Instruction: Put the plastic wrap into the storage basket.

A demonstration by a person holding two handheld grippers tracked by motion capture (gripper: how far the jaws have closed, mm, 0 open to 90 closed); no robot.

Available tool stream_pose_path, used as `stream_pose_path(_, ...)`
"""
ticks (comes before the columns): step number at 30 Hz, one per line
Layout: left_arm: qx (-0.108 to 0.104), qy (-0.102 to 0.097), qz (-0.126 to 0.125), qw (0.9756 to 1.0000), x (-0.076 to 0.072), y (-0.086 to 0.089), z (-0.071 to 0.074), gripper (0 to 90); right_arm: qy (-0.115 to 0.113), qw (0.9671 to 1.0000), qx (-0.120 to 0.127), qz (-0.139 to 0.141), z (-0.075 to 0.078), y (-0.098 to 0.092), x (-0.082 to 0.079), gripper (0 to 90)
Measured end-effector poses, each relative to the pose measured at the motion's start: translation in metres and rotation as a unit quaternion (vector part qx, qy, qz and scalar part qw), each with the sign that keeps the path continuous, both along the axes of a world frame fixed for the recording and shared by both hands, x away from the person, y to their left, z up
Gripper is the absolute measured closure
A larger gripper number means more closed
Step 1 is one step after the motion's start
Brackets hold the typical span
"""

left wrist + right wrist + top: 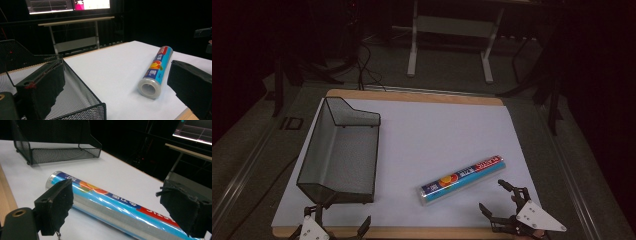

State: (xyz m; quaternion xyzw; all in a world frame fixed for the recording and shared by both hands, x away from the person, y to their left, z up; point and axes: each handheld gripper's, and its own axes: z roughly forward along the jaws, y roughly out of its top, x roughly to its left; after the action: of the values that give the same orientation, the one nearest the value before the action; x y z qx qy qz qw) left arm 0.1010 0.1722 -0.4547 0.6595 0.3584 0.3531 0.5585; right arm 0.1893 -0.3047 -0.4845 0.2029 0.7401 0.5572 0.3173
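Observation:
A roll of cling film (463, 180) in a blue wrapper with red and orange print lies at a slant on the white sheet (437, 130). My right gripper (492, 195) is open just near of the roll's right end, its jaws wide and empty. In the right gripper view the roll (105, 200) lies across, just beyond the gripper (117, 195). My left gripper (347, 212) is open at the near left by the black mesh basket (339, 150). In the left gripper view one jaw of that gripper (116, 75) reaches over the basket (82, 100), and the roll (156, 70) lies to the right.
The white sheet covers a wooden board (412, 96) whose edge shows at the front and back. The basket is empty, with its taller wall at the far end. White desk legs (413, 45) and cables stand on the dark floor beyond the table.

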Motion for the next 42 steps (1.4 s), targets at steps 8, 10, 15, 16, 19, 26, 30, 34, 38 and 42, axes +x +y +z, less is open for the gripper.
stream_pose_path(8, 0.003, 0.002, 0.001, 1.0, 0.001, 0.0, 0.0, 1.7, 0.0, 1.0, 0.0, 0.003, 0.001, 0.0, -0.001, 12.7)
stream_pose_path(10, 0.003, 0.001, 0.001, 1.0, 0.001, 0.0, 0.0, 1.7, 0.009, 1.0, -0.001, 0.0, 0.002, 0.0, -0.001, 12.8)
stream_pose_path(15, 0.004, 0.001, 0.001, 1.0, 0.001, 0.0, 0.0, 1.7, 0.022, 0.9996, -0.005, -0.015, 0.003, -0.001, 0.001, 12.9)
stream_pose_path(16, 0.004, 0.001, 0.001, 1.0, 0.001, 0.0, 0.0, 1.7, 0.027, 0.9995, -0.008, -0.015, 0.003, 0.0, 0.001, 12.9)
stream_pose_path(19, 0.005, 0.001, 0.001, 1.0, 0.001, 0.0, 0.0, 1.7, 0.03, 0.9994, -0.012, -0.015, 0.002, 0.001, 0.001, 12.9)
stream_pose_path(26, 0.006, 0.002, -0.001, 1.0, 0.001, 0.0, 0.0, 1.7, 0.034, 0.999, -0.021, -0.017, 0.0, 0.004, 0.002, 12.8)
stream_pose_path(30, 0.008, 0.003, -0.002, 1.0, 0.002, -0.001, -0.001, 1.7, 0.038, 0.9991, 0.003, -0.016, 0.001, 0.004, 0.002, 10.8)
stream_pose_path(34, 0.007, 0.003, -0.004, 1.0, 0.002, -0.001, -0.001, 1.8, 0.03, 0.9995, 0.004, -0.008, 0.005, 0.004, -0.002, 9.6)
stream_pose_path(38, 0.005, 0.003, -0.005, 1.0, 0.002, -0.001, -0.001, 1.7, 0.035, 0.9993, -0.012, -0.004, 0.009, 0.006, -0.002, 9.3)
stream_pose_path(42, 0.006, 0.003, -0.005, 1.0, 0.003, -0.001, -0.001, 1.7, 0.051, 0.998, -0.035, 0.008, 0.011, 0.008, -0.001, 9.3)
